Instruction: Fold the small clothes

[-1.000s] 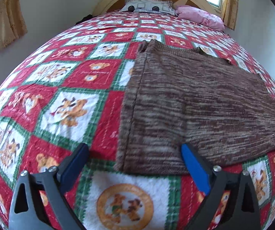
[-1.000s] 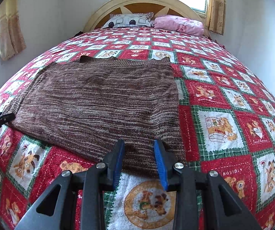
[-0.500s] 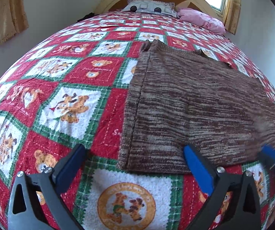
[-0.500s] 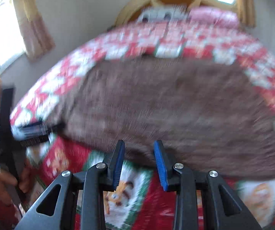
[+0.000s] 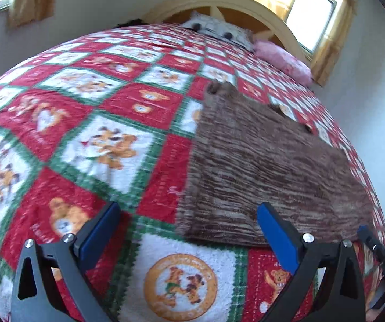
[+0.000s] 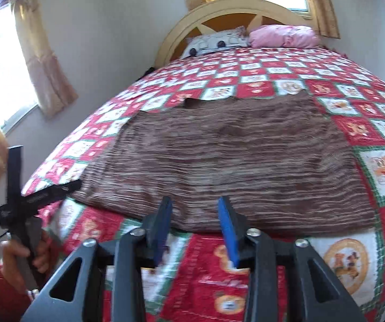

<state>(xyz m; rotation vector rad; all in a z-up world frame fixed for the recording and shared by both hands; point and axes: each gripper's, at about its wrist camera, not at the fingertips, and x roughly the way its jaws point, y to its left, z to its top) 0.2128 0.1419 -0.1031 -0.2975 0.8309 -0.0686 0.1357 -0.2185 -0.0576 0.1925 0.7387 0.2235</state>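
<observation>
A brown knitted garment (image 5: pixel 259 166) (image 6: pixel 219 161) lies flat on the red, white and green teddy-bear quilt (image 5: pixel 98 145) (image 6: pixel 375 123). My left gripper (image 5: pixel 187 214) stands wide open above the garment's near left corner, its pads clear of the cloth. In the right wrist view a hand (image 6: pixel 17 252) holds this left gripper (image 6: pixel 44 193) at the garment's left edge. My right gripper (image 6: pixel 195 206) hovers over the middle of the near hem with its jaws opening and nothing pinched between them. The right gripper's tip (image 5: pixel 372 244) shows at the far right of the left wrist view.
A patterned pillow (image 6: pixel 213 43) and a pink pillow (image 6: pixel 283 36) lie against the arched wooden headboard (image 6: pixel 232 10) at the far end. Curtained windows (image 6: pixel 7 80) and white walls flank the bed. A red sleeve (image 6: pixel 1 287) sits at the lower left.
The right gripper has swung left along the near hem and its jaws have widened. The left gripper has rolled and shifted slightly. The garment lies as before.
</observation>
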